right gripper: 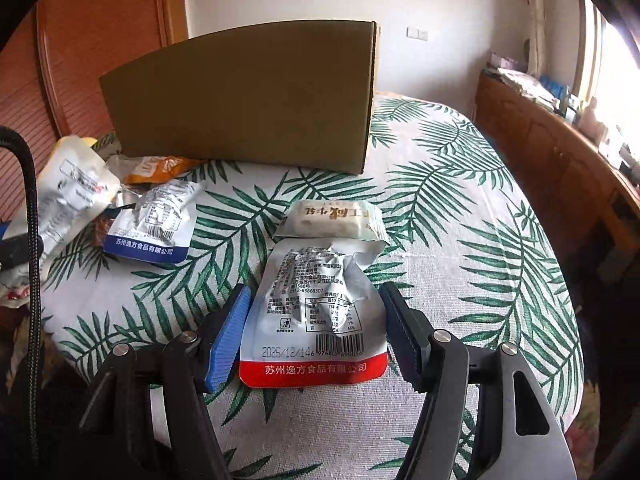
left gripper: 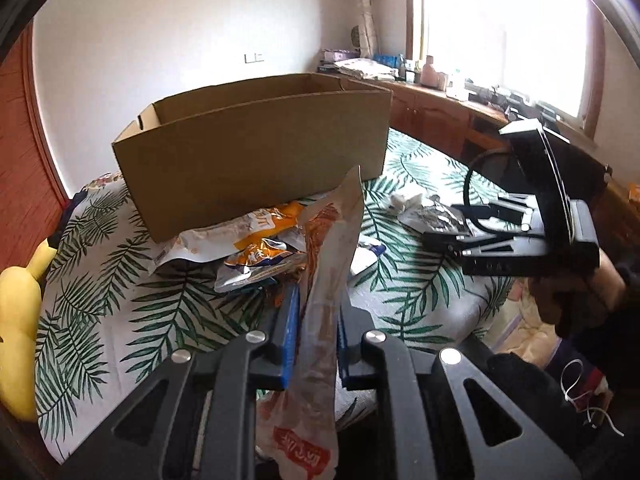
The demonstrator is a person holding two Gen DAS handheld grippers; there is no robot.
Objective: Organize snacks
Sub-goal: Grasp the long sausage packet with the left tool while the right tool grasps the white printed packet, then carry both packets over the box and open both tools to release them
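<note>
Lying at the far left edge of the bed (left gripper: pixel 100 320), seen from the left wrist, is a yellow plush toy (left gripper: pixel 18 320) on the palm-leaf cover. Next right, a heap of snack packets (left gripper: pixel 240 248) sits against the near wall of the open cardboard box (left gripper: pixel 248 160). Left gripper (left gripper: pixel 318 336): jaws closed tight on a long pale snack bag (left gripper: pixel 324 280), which stands up between the blue pads and hangs below them. Farther right, the right gripper (left gripper: pixel 444 236) is held by a hand (left gripper: pixel 580 300) over more packets.

Right wrist view, left to right: a blue-banded packet (right gripper: pixel 152 224) near the heap, the box (right gripper: pixel 240 96) behind it. Right gripper (right gripper: pixel 316 332): jaws about half open, straddling a silver packet with red band (right gripper: pixel 316 312) lying flat on the bed; pads are apart from its edges. A small white packet (right gripper: pixel 332 220) lies just beyond it, touching its top.
</note>
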